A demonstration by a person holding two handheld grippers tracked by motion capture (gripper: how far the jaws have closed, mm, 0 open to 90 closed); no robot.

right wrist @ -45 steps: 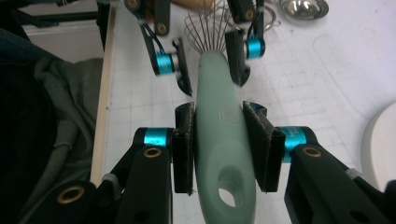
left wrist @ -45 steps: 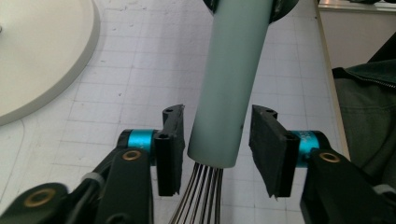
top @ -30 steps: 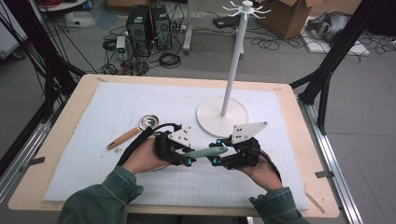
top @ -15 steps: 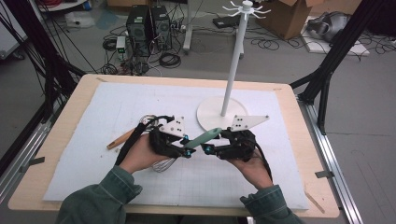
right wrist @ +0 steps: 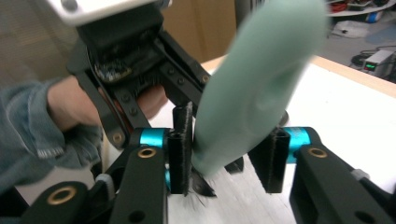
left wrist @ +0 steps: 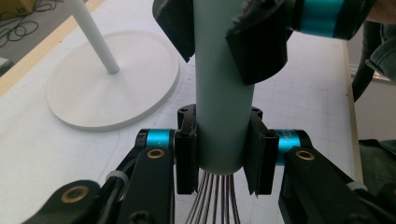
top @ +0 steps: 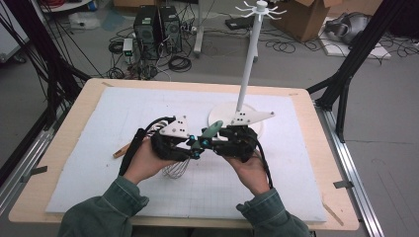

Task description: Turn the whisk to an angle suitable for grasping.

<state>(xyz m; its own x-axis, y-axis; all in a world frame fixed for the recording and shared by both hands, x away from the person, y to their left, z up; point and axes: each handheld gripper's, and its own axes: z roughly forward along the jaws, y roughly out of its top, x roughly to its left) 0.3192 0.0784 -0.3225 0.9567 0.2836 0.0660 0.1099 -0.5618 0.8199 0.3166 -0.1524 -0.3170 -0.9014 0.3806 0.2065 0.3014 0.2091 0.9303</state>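
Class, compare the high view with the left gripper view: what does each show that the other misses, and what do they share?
High view, not the left gripper view: the stand's hooked top, a wooden handle lying on the white mat, and both green sleeves. Left gripper view, not the high view: the pads of the left tongs pressed against both sides of the whisk handle. Both: the whisk handle, the stand's round base and the white mat.
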